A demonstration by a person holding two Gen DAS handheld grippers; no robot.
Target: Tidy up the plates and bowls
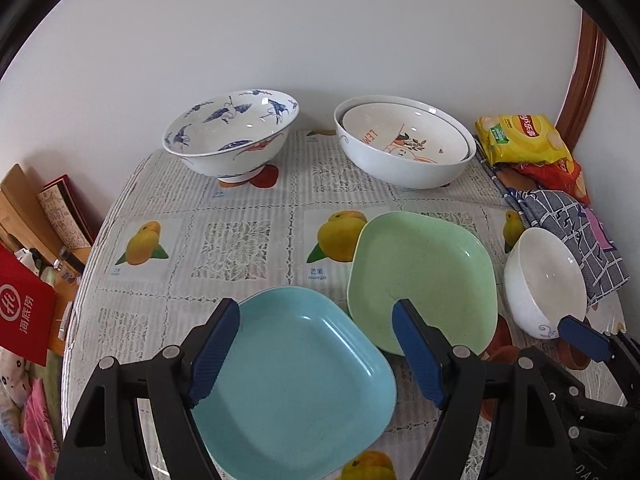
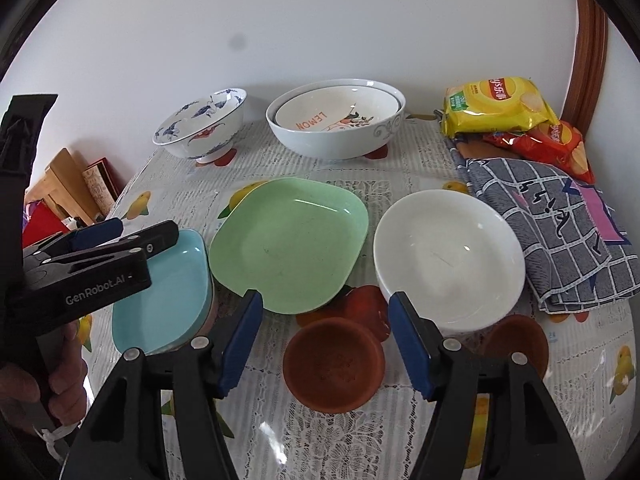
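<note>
the desk (image 2: 400,168) carries a fruit-print lace cloth against a white wall (image 2: 320,20). left gripper (image 1: 316,354) jaws apart over the blue plate (image 1: 296,380); right gripper (image 2: 326,340) jaws apart.

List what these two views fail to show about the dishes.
- Blue plate: right wrist view, the left gripper covers its far-left part; whether something lies beneath is unclear.
- Second brown saucer: right wrist view, mostly behind a gripper finger.
- Lemon bowl: its outside is hidden by the big white bowl.
</note>
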